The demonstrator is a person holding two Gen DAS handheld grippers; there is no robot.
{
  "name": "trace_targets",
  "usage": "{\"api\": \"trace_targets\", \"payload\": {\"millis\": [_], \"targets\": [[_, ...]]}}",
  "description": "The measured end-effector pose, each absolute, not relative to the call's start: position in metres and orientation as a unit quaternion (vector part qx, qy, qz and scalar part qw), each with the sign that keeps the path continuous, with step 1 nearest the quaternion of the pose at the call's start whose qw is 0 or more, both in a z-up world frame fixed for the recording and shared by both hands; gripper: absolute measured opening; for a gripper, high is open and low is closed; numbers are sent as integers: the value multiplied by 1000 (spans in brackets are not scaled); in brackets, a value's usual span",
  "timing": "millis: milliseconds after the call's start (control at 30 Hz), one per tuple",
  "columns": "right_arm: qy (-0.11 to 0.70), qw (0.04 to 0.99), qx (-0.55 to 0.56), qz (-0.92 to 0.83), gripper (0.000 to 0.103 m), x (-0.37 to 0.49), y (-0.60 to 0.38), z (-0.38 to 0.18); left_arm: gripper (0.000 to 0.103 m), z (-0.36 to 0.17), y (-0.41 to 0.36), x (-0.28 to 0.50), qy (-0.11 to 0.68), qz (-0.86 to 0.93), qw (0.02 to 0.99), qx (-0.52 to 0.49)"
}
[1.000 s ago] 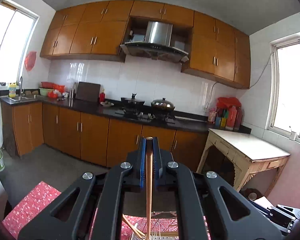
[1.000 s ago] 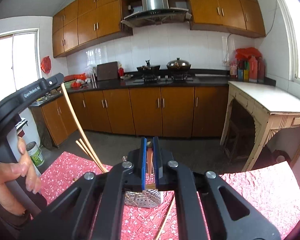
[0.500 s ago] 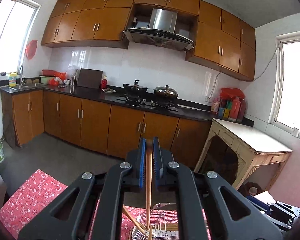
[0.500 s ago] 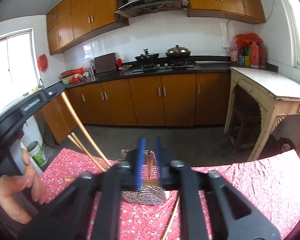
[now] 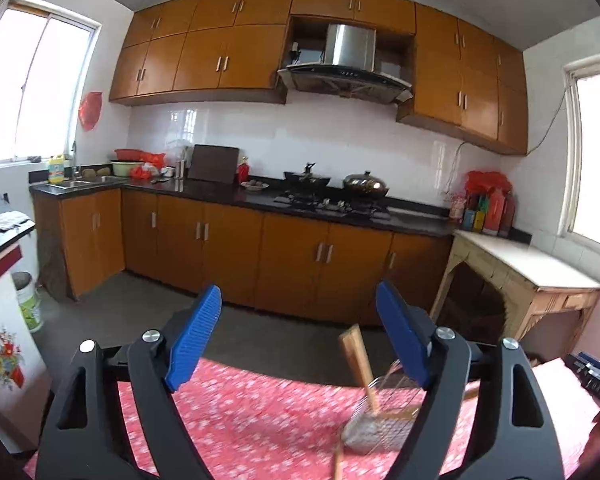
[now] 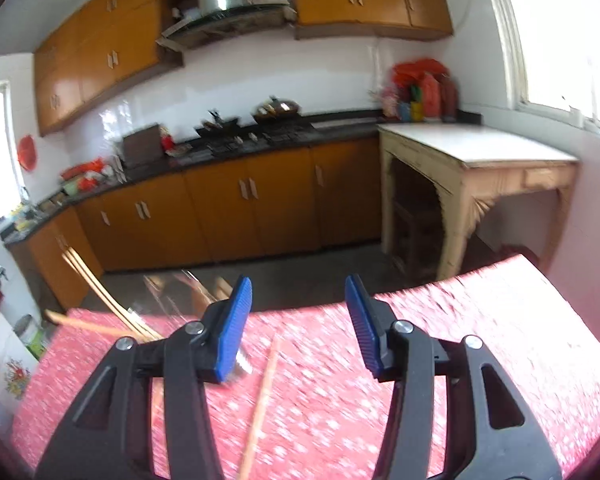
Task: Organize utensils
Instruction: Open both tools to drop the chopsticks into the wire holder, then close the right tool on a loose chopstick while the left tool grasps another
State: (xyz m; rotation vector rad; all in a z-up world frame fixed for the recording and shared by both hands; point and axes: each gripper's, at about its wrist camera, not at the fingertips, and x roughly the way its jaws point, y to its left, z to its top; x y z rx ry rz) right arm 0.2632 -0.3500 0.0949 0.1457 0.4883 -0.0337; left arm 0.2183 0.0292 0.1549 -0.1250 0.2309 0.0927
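L tool (image 5: pixel 298 334) & R tool (image 6: pixel 296 320) angled down over tablecloth (image 5: pixel 260 412); both opening, empty.

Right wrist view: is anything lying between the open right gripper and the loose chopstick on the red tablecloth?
Nothing visible. The chopstick lies alone on the red tablecloth, below and between the blue pads of the right gripper, whose jaws are opening with nothing between them. The wire basket sits off to the left, mostly hidden behind the left finger.

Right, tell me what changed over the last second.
Both grippers let go of their chopsticks: the left gripper and right gripper are opening, nothing between them. The wire basket now holds the chopsticks. One chopstick remains on the red tablecloth.
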Motion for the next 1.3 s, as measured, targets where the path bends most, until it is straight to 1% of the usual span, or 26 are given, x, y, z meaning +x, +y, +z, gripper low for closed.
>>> {"api": "trace_targets", "payload": {"millis": [200, 400, 567, 833, 900, 933, 967, 1000, 1067, 1100, 1133, 1167, 1200, 1233, 1267, 1300], "targets": [[303, 949, 72, -42, 49, 259, -359, 26, 82, 97, 59, 201, 171, 74, 982, -37], [360, 931, 63, -3, 49, 253, -323, -38, 82, 19, 60, 199, 259, 68, 963, -14], [405, 913, 37, 43, 49, 248, -277, -82, 82, -33, 25, 195, 323, 24, 946, 13], [432, 900, -5, 47, 48, 248, -245, -110, 82, -63, -30, 179, 354, -43, 932, 62], [441, 897, -9, 41, 36, 248, -246, -116, 82, -68, -36, 180, 361, -49, 929, 68], [434, 900, -10, 37, 24, 246, -248, -117, 82, -71, -41, 180, 365, -53, 927, 72], [432, 901, -10, 36, 9, 245, -253, -115, 82, -74, -44, 181, 369, -54, 925, 76], [433, 901, -5, 32, 9, 247, -258, -114, 82, -78, -48, 183, 374, -55, 922, 80], [435, 900, 18, 25, 8, 251, -272, -114, 77, -83, -54, 187, 383, -55, 918, 84], [435, 900, 24, 17, 8, 253, -279, -113, 71, -87, -57, 190, 390, -56, 915, 87], [433, 901, 27, 3, 8, 254, -286, -114, 63, -90, -60, 192, 396, -55, 912, 90], [431, 902, 33, -9, 8, 256, -294, -115, 57, -95, -61, 196, 402, -54, 909, 92], [430, 902, 40, -17, 8, 258, -302, -115, 42, -101, -62, 200, 413, -52, 904, 93], [430, 901, 44, -24, 8, 259, -307, -115, 32, -104, -60, 205, 424, -55, 900, 84], [429, 901, 49, -31, 8, 261, -314, -116, 26, -102, -56, 206, 420, -54, 903, 72], [429, 901, 53, -35, 8, 262, -320, -116, 14, -102, -54, 210, 421, -45, 903, 74]]}}
